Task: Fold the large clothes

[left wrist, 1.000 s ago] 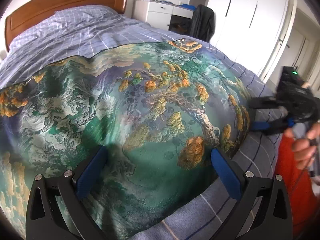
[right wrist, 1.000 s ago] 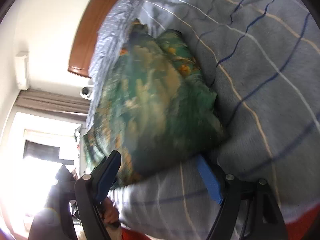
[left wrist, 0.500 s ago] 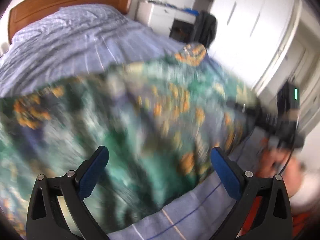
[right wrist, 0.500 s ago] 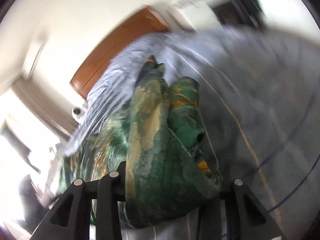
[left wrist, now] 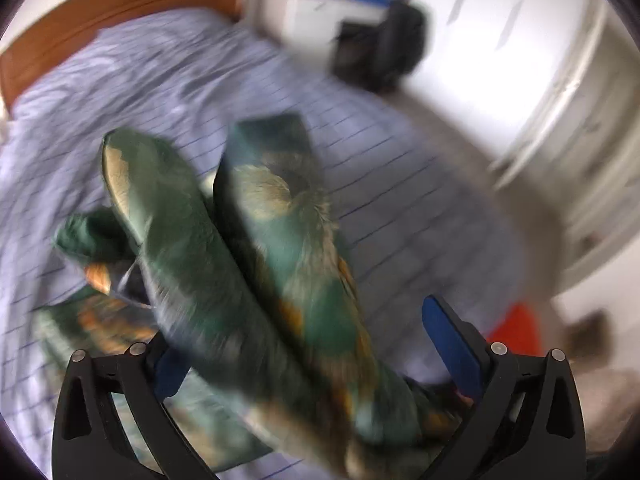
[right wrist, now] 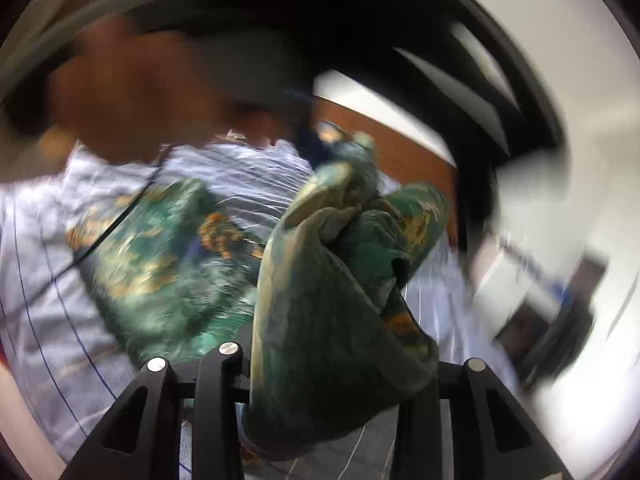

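Observation:
A large green garment with orange and cream print (left wrist: 256,280) rises in thick blurred folds off the bed, crossing between the wide-set blue pads of my left gripper (left wrist: 312,356), which is open. The rest of it lies bunched on the bedspread (left wrist: 100,320). In the right wrist view my right gripper (right wrist: 320,364) is shut on a thick bunch of the same garment (right wrist: 332,288), which hides its fingertips. More of the garment (right wrist: 160,256) trails down onto the bed behind it.
The bed wears a lilac checked bedspread (left wrist: 168,80) and has a wooden headboard (left wrist: 120,12). A dark chair (left wrist: 396,48) and white wardrobes (left wrist: 560,80) stand beyond the bed. A person's blurred hand and arm (right wrist: 132,92) fill the top left of the right wrist view.
The garment lay spread flat on the bed; now it is gathered and lifted in folds. My right gripper closed on its edge, rolled and swung across. My left gripper rose.

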